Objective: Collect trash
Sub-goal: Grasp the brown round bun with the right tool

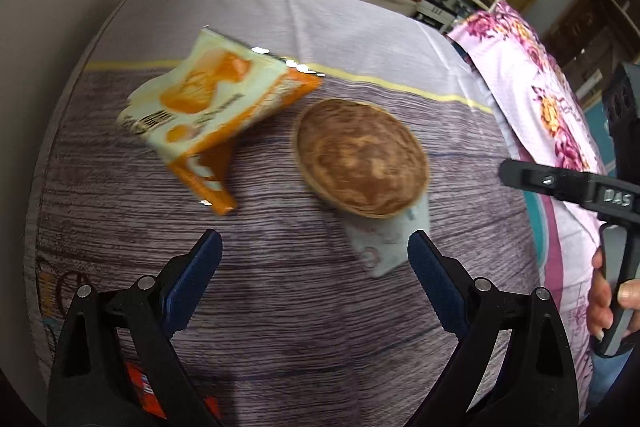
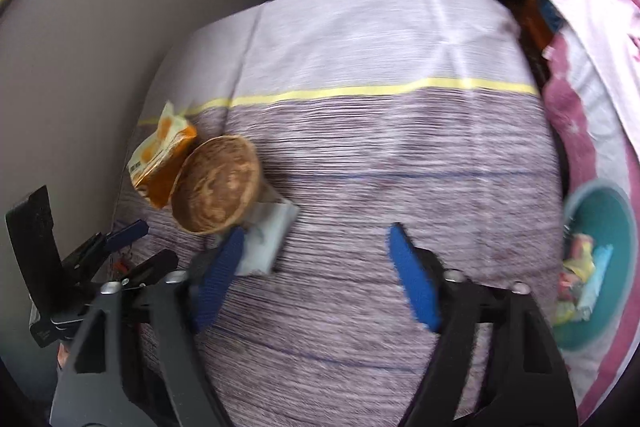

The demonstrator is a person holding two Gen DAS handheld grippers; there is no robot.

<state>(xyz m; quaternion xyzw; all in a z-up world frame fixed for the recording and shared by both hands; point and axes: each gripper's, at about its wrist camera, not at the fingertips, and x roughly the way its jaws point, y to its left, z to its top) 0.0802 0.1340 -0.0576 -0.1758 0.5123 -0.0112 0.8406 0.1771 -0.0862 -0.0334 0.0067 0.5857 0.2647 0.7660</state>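
An orange and white snack wrapper (image 1: 216,115) lies crumpled on the striped tablecloth (image 1: 280,307), left of a brown bowl (image 1: 362,157). A pale flat wrapper (image 1: 384,247) pokes out from under the bowl's near side. My left gripper (image 1: 314,247) is open just short of the bowl, with nothing between its blue pads. In the right wrist view, the bowl (image 2: 216,187), the orange wrapper (image 2: 164,151) and the pale wrapper (image 2: 268,239) sit at the left. My right gripper (image 2: 316,251) is open over bare cloth, its left pad overlapping the pale wrapper's edge in the view. The left gripper (image 2: 148,245) shows at far left.
A teal bin (image 2: 600,211) holding several wrappers stands low at the table's right, beside a floral cloth (image 1: 540,87). A hand (image 1: 604,291) grips the right tool's handle. A grey wall (image 2: 80,67) runs along the left. Something red (image 1: 140,383) shows under my left gripper.
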